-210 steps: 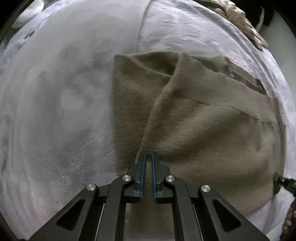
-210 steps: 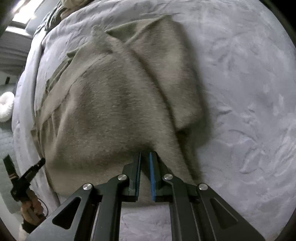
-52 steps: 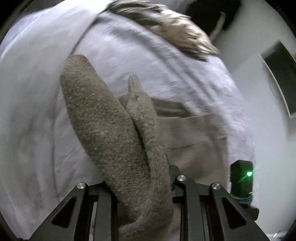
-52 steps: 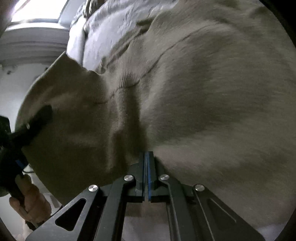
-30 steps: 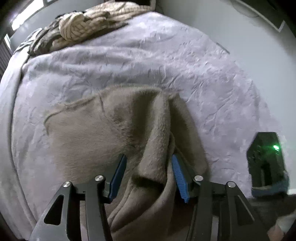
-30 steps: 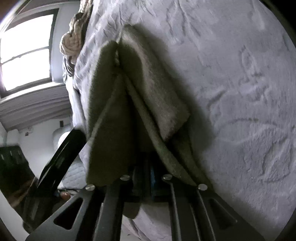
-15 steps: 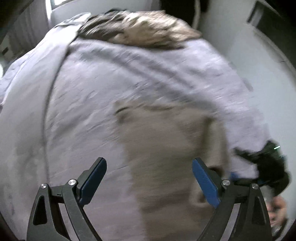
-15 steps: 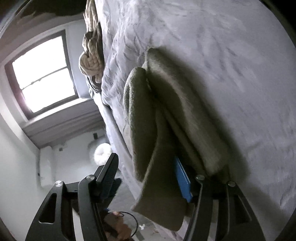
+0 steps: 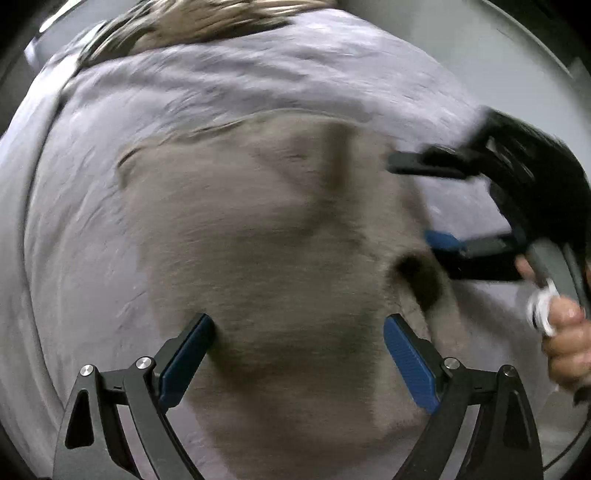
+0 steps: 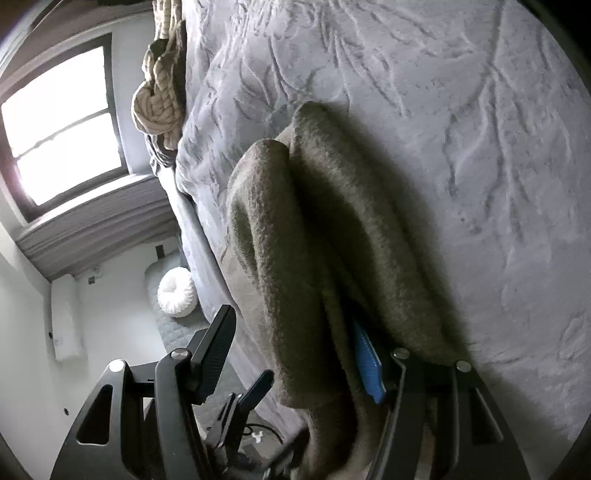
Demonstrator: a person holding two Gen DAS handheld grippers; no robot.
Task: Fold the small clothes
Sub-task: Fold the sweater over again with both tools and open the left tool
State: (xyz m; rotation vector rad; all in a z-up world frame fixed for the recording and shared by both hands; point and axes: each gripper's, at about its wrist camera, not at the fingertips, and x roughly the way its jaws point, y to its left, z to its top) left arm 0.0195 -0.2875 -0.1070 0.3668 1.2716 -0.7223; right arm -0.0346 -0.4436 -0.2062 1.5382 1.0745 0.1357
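Note:
A fuzzy grey-brown garment point(image 9: 280, 229) lies folded on the pale lilac bedspread point(image 9: 110, 110). My left gripper point(image 9: 295, 332) hangs over its near part, pointing steeply down, jaws wide open and clear of the cloth. My right gripper point(image 9: 428, 201) comes in from the right edge of the garment, held by a hand point(image 9: 565, 343). In the right wrist view the garment point(image 10: 295, 229) shows as thick stacked folds between the spread jaws of the right gripper point(image 10: 295, 343). Its blue pad point(image 10: 365, 365) lies against the cloth, while the other finger stands apart from it.
A heap of beige knitted clothes point(image 9: 207, 22) sits at the far end of the bed, also seen as the heap point(image 10: 159, 99) beside a bright window point(image 10: 62, 122). The bed edge runs just left of the garment. A white round cushion point(image 10: 176, 291) lies on the floor below.
Both grippers have let go of the garment's folds and opened. The cloth now rests folded on the bed. My left gripper has moved in closer over it.

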